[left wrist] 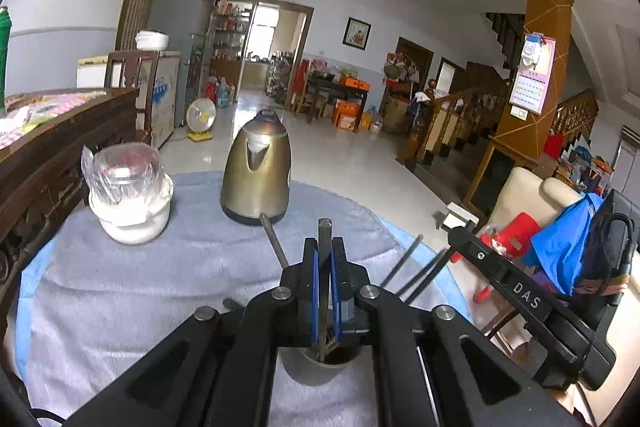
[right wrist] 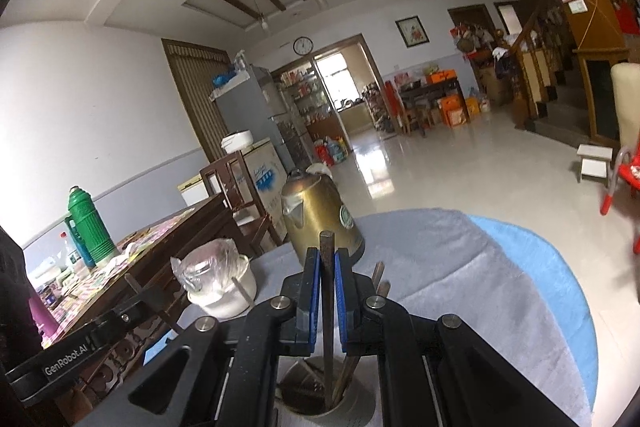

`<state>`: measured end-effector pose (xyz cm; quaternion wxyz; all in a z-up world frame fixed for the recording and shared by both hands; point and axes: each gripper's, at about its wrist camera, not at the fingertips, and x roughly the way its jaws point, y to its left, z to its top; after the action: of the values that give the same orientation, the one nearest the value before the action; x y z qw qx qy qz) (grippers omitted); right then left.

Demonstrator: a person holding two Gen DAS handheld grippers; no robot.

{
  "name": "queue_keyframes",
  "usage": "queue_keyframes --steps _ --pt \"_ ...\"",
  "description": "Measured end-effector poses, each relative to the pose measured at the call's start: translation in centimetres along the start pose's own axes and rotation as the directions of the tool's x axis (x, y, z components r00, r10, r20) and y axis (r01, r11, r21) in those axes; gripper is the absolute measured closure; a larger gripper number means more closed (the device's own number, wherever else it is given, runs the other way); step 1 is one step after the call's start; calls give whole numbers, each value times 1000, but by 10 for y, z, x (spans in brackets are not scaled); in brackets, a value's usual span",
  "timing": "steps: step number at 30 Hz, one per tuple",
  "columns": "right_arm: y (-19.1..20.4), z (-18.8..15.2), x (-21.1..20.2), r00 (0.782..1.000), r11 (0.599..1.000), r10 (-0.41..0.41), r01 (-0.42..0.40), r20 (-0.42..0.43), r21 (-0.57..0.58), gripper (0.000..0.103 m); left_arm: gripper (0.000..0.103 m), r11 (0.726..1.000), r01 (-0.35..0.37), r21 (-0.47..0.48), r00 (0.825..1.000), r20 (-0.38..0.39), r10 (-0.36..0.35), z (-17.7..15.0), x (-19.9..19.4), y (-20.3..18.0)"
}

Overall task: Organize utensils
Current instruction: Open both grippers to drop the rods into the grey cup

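In the left wrist view my left gripper (left wrist: 325,247) is shut on a dark chopstick (left wrist: 325,227). The stick stands upright, its lower end inside a metal cup (left wrist: 316,367) just below the jaws. More chopsticks (left wrist: 274,241) lean out of that cup. The right wrist view shows my right gripper (right wrist: 327,255) shut on another dark chopstick (right wrist: 326,241), whose lower end reaches down into the same metal cup (right wrist: 356,407) among other sticks (right wrist: 378,273). Each gripper's black body shows at the edge of the other's view.
The cup stands on a round table under a grey-blue cloth (left wrist: 120,287). A brass-coloured kettle (left wrist: 258,171) and a white pot covered with a plastic bag (left wrist: 130,195) stand at the far side. A dark wooden table (right wrist: 176,239) with a green flask (right wrist: 86,223) adjoins on the left.
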<state>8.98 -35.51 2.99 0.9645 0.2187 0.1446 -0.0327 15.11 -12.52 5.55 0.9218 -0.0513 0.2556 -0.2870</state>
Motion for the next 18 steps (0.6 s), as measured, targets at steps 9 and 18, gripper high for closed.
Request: queue_keyframes --steps 9,18 --pt "-21 -7 -9 996 990 69 -60 -63 130 56 61 999 -25 42 999 -41 27 -22 -25 4" --pt "-41 -21 -52 998 988 65 -65 10 138 34 46 994 -78 77 989 -118 87 -60 -49 15"
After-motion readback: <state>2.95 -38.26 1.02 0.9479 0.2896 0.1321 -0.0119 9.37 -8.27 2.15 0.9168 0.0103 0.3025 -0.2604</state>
